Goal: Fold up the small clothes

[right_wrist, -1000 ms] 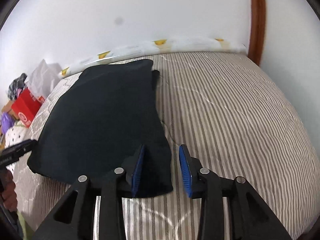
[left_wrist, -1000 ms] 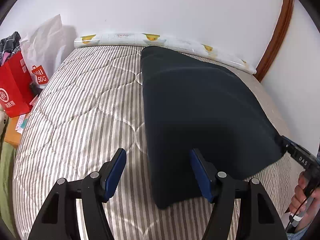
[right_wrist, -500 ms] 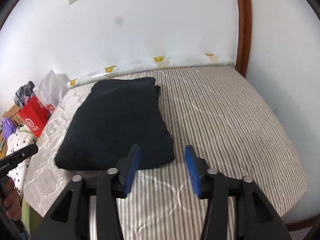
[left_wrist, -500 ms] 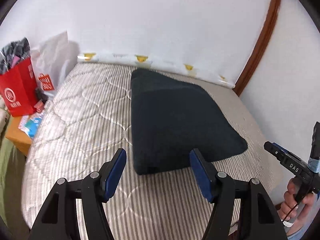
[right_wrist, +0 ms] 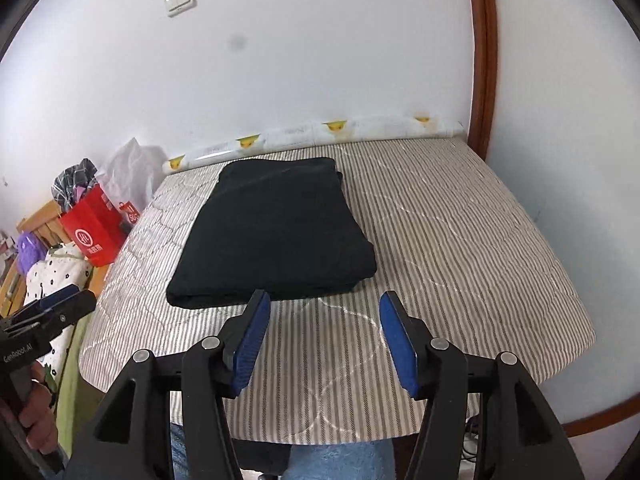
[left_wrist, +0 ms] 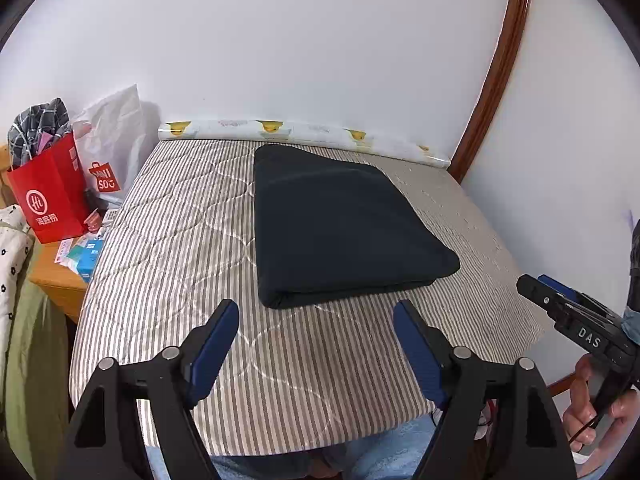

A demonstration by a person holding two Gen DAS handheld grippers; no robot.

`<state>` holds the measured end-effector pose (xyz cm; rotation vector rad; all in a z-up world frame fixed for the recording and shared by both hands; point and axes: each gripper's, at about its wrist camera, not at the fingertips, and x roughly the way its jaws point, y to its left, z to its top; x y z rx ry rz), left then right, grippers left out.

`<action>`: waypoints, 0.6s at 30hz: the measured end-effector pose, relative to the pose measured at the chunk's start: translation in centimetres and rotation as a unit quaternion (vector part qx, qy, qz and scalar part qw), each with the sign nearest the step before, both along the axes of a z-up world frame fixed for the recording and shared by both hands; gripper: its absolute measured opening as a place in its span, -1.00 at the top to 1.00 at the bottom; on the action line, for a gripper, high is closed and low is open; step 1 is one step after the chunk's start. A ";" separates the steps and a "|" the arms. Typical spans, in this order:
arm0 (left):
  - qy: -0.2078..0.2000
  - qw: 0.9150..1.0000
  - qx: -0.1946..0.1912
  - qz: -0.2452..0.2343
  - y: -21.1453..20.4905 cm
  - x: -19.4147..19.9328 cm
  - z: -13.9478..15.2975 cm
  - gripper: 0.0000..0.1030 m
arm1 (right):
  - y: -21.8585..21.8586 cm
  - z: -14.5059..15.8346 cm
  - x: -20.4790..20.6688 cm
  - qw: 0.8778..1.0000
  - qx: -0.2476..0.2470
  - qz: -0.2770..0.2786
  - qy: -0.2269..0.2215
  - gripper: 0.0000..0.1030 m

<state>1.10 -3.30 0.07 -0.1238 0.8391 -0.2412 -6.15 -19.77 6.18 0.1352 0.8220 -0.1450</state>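
We look at the dark garment (left_wrist: 340,224) and see it lying folded into a neat, thick rectangle on the striped mattress (left_wrist: 176,232), flat and squared, its far end close to the mattress's far edge by the wall and its doubled near edge well short of the near edge. We see no loose sleeve or corner sticking out, so we judge the folding of this piece done or nearly so; a last tidy-up or setting it aside may remain. We hold the left gripper (left_wrist: 316,344) back above the near edge, jaws wide apart and gripping nothing. The right gripper (right_wrist: 324,340) hangs there too, jaws apart, empty. Off the mattress's left edge stands a red paper bag (left_wrist: 48,196) beside a white plastic bag (left_wrist: 112,140).
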 end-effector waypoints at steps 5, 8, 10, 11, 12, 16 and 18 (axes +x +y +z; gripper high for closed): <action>-0.027 0.998 0.049 0.020 -0.6 -0.7 0.3 -0.58 | 0.7 0.8 -0.8 0.999 -0.041 -0.015 -0.020 -0.78; -0.038 0.997 0.051 0.034 -0.3 -1.1 0.8 -0.60 | 0.8 1.2 -1.0 0.998 -0.056 -0.022 -0.020 -0.84; -0.048 0.996 0.058 0.043 -0.4 -1.4 1.2 -0.61 | 0.6 1.6 -1.3 0.998 -0.054 -0.026 -0.024 -0.88; -0.052 0.996 0.062 0.046 -0.3 -1.6 1.3 -0.61 | 0.3 1.7 -1.4 0.998 -0.050 -0.027 -0.025 -0.88; -0.054 0.995 0.061 0.048 -0.2 -1.7 1.4 -0.61 | 0.1 1.9 -1.6 0.998 -0.048 -0.028 -0.027 -0.89; -0.060 0.995 0.059 0.054 -0.1 -2.2 1.5 -0.64 | 0.3 2.4 -2.4 0.997 -0.064 -0.025 -0.033 -0.89; -0.064 0.994 0.067 0.054 -0.3 -2.4 1.4 -0.65 | 0.1 2.6 -2.6 0.997 -0.061 -0.026 -0.034 -0.89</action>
